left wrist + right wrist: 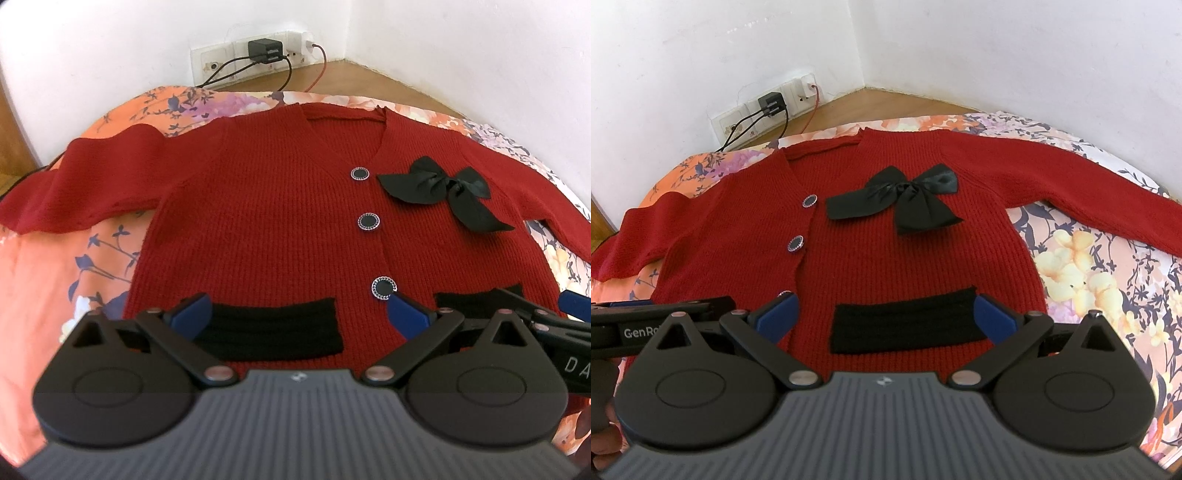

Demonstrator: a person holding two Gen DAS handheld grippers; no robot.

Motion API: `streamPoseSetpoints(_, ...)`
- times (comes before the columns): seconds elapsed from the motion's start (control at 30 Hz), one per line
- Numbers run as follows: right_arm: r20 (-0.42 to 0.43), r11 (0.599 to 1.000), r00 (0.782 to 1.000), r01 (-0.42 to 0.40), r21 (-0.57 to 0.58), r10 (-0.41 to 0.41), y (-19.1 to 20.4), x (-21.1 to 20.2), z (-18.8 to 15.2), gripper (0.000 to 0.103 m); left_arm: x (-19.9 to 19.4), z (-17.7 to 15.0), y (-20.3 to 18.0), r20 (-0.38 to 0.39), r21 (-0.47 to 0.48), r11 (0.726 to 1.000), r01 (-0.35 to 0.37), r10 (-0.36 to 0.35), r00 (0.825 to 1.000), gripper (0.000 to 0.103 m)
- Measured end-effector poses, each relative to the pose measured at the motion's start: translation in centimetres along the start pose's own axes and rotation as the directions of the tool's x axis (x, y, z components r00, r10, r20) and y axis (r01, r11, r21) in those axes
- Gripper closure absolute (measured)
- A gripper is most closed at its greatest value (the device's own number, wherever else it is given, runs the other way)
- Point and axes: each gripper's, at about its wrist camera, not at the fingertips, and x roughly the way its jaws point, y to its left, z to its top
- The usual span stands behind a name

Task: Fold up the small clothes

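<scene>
Red cardigan (280, 206) flat — hem between both grippers' spread jaws; nothing gripped

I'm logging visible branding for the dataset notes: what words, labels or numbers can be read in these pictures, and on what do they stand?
"GenRo": white letters on the side of the left gripper, cut off by the right gripper's body in the right wrist view.
"DA": white letters on the side of the right gripper, cut off at the picture's edge in the left wrist view.
The small emblem on each gripper body is too small to read.
The cardigan shows no text.
</scene>
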Motion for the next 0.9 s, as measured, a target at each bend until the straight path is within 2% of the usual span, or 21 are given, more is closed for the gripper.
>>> streamPoseSetpoints(0.9,-0.011,1.000,1.000,-0.004,0.003,0.004,-0.16,0.23,0.03,0.000,0.29,0.20,-0.32,-0.019,-0.007,1.000,-0.003,0.003,1.000,0.000)
